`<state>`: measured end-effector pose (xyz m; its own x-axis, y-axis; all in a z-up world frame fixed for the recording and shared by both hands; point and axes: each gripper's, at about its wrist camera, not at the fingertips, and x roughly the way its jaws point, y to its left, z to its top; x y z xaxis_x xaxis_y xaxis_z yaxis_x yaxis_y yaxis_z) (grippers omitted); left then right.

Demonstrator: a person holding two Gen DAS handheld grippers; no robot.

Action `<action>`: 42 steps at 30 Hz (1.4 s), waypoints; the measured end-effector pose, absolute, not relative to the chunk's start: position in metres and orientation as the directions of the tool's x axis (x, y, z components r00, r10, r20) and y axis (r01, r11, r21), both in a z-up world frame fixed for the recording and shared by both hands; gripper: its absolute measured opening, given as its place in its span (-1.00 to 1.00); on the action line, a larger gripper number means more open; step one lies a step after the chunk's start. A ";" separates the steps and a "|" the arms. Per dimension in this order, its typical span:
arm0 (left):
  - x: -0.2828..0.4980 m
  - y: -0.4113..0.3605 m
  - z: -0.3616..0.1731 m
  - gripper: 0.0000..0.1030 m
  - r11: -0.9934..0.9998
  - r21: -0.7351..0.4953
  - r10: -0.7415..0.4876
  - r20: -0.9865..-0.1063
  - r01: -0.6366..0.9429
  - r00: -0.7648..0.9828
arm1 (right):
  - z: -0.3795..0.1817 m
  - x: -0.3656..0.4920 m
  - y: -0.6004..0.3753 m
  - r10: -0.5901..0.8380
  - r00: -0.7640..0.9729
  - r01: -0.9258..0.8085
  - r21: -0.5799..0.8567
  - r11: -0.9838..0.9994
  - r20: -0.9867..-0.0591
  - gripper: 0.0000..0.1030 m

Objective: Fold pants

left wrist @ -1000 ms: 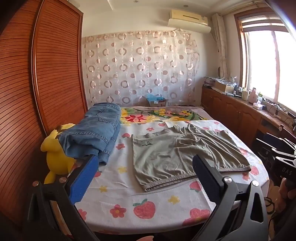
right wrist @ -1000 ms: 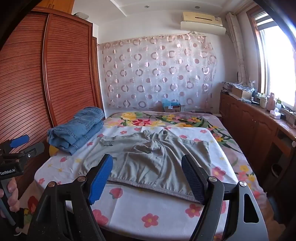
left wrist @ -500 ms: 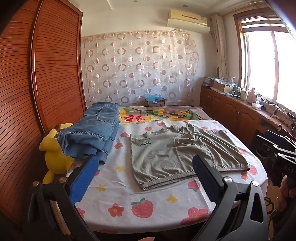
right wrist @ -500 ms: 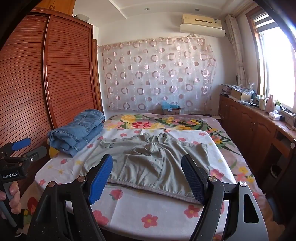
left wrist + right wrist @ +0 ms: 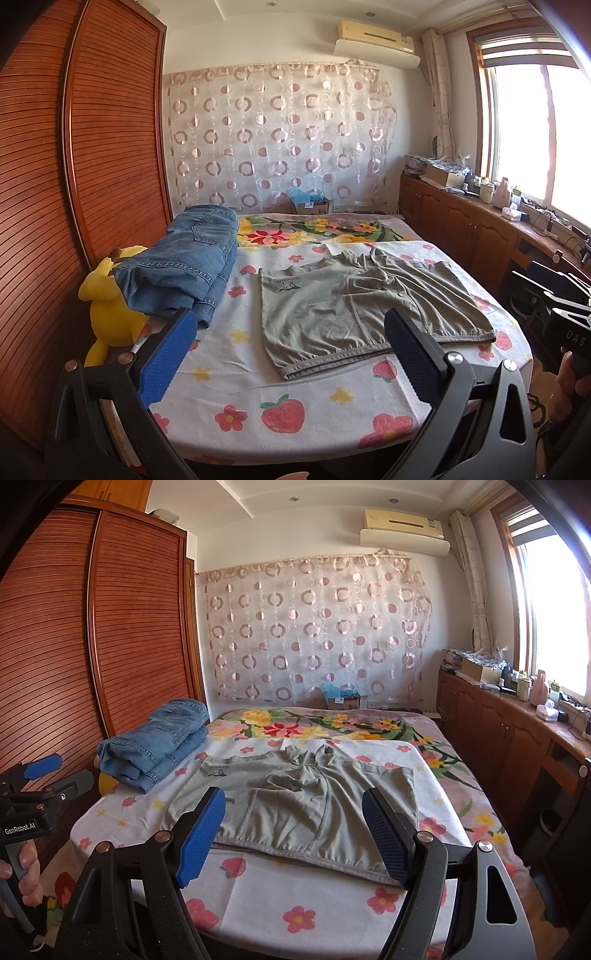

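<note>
Grey-green pants (image 5: 362,310) (image 5: 303,797) lie spread flat and somewhat wrinkled on the flowered bed sheet (image 5: 280,398), waistband towards the near edge. My left gripper (image 5: 288,321) hovers open in front of the bed's near left part, nothing between its blue pads. My right gripper (image 5: 293,797) is open too, held above the near edge and facing the waistband. Neither touches the cloth. The left gripper (image 5: 62,775) also shows at the far left of the right wrist view, held by a hand.
Folded blue jeans (image 5: 184,262) (image 5: 155,746) are stacked at the bed's left side, partly over a yellow plush toy (image 5: 110,314). A wooden wardrobe (image 5: 74,166) stands close on the left. Low cabinets (image 5: 480,236) with clutter run along the right under the window.
Both views have drifted only slightly. The pants lie as before, and both grippers stay open with nothing taken hold of.
</note>
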<state>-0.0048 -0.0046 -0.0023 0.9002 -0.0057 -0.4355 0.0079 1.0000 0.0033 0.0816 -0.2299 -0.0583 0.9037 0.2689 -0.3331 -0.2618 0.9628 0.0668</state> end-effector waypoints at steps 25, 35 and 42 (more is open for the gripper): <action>-0.006 -0.006 -0.002 0.98 1.000 0.003 -0.005 -0.430 0.006 0.903 | -0.057 0.081 -0.229 0.269 0.905 -0.262 0.064 0.963 -0.329 0.52; -0.007 -0.015 0.013 0.98 1.000 0.001 -0.009 -0.428 0.011 0.904 | -0.056 0.080 -0.228 0.270 0.907 -0.263 0.065 0.963 -0.324 0.52; -0.008 -0.016 0.013 0.98 1.000 0.000 -0.009 -0.427 0.010 0.904 | -0.056 0.080 -0.229 0.271 0.907 -0.264 0.065 0.962 -0.322 0.52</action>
